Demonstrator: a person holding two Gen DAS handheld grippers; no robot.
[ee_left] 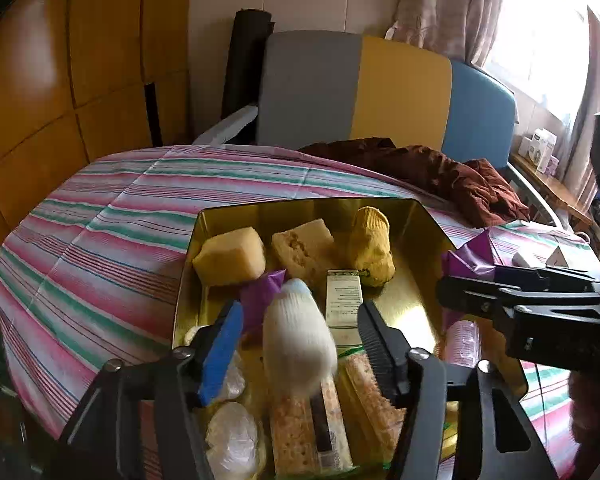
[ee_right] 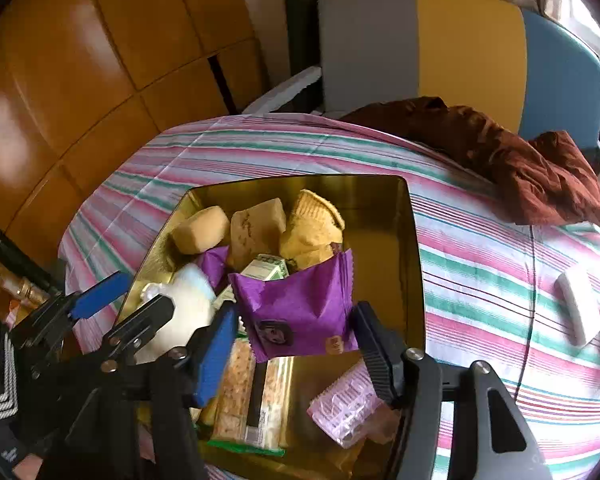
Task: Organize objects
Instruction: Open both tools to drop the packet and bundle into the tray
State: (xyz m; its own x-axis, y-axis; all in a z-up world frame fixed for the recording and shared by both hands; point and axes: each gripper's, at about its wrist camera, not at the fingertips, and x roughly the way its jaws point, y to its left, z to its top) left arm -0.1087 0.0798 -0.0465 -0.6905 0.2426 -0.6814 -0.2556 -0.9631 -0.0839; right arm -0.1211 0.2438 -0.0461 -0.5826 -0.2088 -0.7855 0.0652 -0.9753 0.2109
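Note:
A gold tin tray [ee_left: 416, 292] [ee_right: 392, 240] on the striped bed holds two yellow sponges [ee_left: 230, 256], a yellow sock [ee_left: 372, 244], a green-white carton [ee_left: 342, 296], cracker packs [ee_left: 300, 432] and a pink packet [ee_right: 344, 408]. My left gripper [ee_left: 300, 336] is open above the tray, and a rolled white sock [ee_left: 298, 340] lies blurred between its fingers, untouched by them. My right gripper [ee_right: 296, 328] is open above the tray, with a purple snack packet [ee_right: 300, 312] between its jaws, seemingly loose. The right gripper also shows in the left wrist view [ee_left: 520, 300].
A dark red cloth [ee_left: 440, 172] [ee_right: 520, 152] lies on the striped sheet beyond the tray. A white bar [ee_right: 580, 308] lies on the sheet at right. A grey, yellow and blue headboard [ee_left: 380, 88] stands behind, wooden panels at left.

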